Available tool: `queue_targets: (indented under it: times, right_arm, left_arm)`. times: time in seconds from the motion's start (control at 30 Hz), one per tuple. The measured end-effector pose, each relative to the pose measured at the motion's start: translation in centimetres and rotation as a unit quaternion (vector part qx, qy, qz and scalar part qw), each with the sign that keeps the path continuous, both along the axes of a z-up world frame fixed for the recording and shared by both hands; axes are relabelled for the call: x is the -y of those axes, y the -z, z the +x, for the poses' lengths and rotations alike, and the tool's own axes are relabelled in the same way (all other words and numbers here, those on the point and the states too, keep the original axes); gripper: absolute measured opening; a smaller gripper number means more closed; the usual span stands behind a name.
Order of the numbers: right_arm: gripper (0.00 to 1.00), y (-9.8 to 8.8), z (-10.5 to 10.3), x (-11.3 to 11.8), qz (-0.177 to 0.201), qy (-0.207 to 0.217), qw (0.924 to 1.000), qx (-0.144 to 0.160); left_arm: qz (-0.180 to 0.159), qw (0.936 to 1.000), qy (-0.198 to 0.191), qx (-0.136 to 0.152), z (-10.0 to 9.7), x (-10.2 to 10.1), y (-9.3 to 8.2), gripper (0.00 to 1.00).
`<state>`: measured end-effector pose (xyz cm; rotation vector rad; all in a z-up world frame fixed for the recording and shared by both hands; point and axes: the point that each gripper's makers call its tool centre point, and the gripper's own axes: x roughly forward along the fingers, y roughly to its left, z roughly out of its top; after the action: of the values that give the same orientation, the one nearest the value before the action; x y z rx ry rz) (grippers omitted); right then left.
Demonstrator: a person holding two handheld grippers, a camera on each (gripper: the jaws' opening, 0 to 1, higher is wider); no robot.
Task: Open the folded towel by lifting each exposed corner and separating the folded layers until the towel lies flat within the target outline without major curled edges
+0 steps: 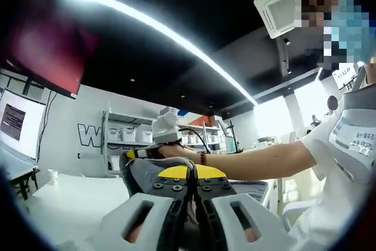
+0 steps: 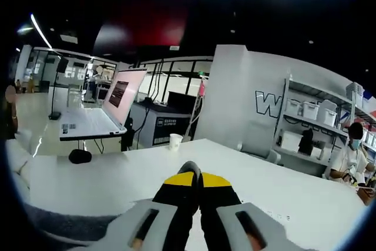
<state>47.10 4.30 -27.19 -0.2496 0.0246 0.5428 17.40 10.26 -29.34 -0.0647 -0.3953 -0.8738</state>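
Note:
The grey towel (image 1: 147, 174) hangs lifted off the white table (image 1: 70, 204), spread behind my left gripper (image 1: 189, 174), whose yellow-tipped jaws are shut on its edge. A person's bare arm reaches in from the right, holding the right gripper (image 1: 134, 154) at the towel's upper left corner. In the right gripper view, my right gripper (image 2: 191, 174) is shut with a sliver of grey cloth pinched at its tips. More of the towel (image 2: 59, 223) sags at the lower left over the table (image 2: 117, 174). The lower part of the towel is hidden behind the jaws.
A paper cup (image 2: 175, 141) stands near the table's far edge. Beyond it is a desk with an open laptop (image 2: 123, 95). Shelves with white bins (image 2: 308, 110) line the back wall, and a person (image 2: 351, 148) sits at the far right. A small cup (image 1: 53, 176) stands at the left.

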Motion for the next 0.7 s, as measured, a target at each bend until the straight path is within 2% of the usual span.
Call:
queue_targets:
  times: [0.27,0.7]
  right_arm:
    - [0.00,-0.1,0.0,-0.9,0.004,-0.005,1.0000,0.003]
    - [0.00,0.5,0.0,-2.4,0.013,-0.017,0.9998,-0.002]
  left_arm:
    - [-0.012,0.9999,-0.005,-0.001,0.1,-1.2,-0.3,0.00]
    - [-0.004,0.9998,-0.021,0.001,-0.1,-2.2,0.2,0.00]
